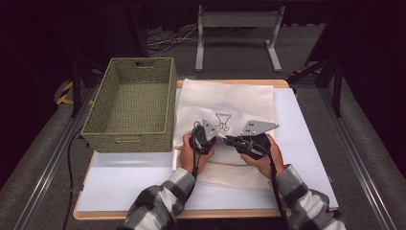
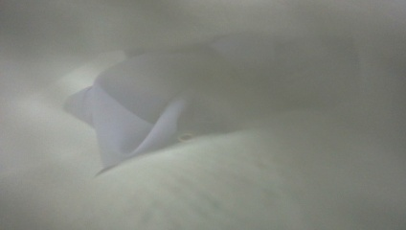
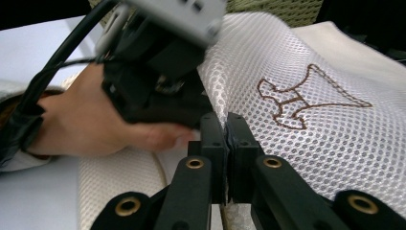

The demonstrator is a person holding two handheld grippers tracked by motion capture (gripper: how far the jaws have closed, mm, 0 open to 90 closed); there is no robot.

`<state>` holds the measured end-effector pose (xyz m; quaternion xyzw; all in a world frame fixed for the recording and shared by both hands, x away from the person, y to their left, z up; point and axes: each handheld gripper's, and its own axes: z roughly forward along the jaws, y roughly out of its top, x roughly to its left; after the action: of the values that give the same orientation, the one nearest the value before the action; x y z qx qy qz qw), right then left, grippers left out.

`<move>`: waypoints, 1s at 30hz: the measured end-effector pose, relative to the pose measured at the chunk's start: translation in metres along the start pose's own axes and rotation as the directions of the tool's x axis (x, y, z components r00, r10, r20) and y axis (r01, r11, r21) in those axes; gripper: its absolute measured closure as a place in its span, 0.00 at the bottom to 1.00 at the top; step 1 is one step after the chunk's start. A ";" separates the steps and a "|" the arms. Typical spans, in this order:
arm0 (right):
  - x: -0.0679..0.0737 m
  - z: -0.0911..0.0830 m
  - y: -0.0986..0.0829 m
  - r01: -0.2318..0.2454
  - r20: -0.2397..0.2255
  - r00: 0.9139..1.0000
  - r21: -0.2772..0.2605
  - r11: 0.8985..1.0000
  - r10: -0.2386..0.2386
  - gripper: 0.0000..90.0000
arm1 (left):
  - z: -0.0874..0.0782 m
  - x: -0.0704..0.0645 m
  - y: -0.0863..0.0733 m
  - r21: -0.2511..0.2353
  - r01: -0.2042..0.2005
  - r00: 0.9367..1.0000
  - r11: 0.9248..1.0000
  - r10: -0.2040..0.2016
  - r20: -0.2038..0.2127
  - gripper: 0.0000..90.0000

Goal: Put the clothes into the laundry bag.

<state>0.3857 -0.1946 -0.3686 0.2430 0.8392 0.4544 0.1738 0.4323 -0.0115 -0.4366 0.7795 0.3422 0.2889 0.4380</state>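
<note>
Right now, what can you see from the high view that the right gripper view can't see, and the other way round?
The high view alone takes in the whole woven basket standing left of the white mesh bag, the white board under them, and both checked sleeves. The right gripper view alone shows, close up, the right gripper with its jaws pressed together on a fold of the mesh. Both show the bag, its brown stitched design, and the left gripper in the person's hand.

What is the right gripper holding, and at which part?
The right gripper is shut on the white mesh bag, pinching a raised fold near its front edge.
</note>
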 end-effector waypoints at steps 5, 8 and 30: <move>0.002 0.004 -0.002 0.007 -0.005 1.000 0.018 1.000 -0.007 0.99 | 0.006 0.003 0.002 0.006 0.040 0.999 0.999 -0.040 -0.013 0.96; 0.001 0.007 -0.004 0.015 0.004 1.000 0.033 0.999 -0.015 0.99 | 0.008 0.004 0.002 0.013 0.047 0.999 0.999 -0.047 -0.009 0.96; 0.001 0.010 -0.008 0.018 0.006 1.000 0.048 0.999 -0.018 0.98 | -0.020 0.007 -0.007 -0.048 0.057 0.982 0.997 -0.048 0.183 0.82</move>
<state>0.3878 -0.1911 -0.3806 0.2410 0.8513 0.4319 0.1749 0.4194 0.0063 -0.4332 0.7812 0.3135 0.2142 0.4955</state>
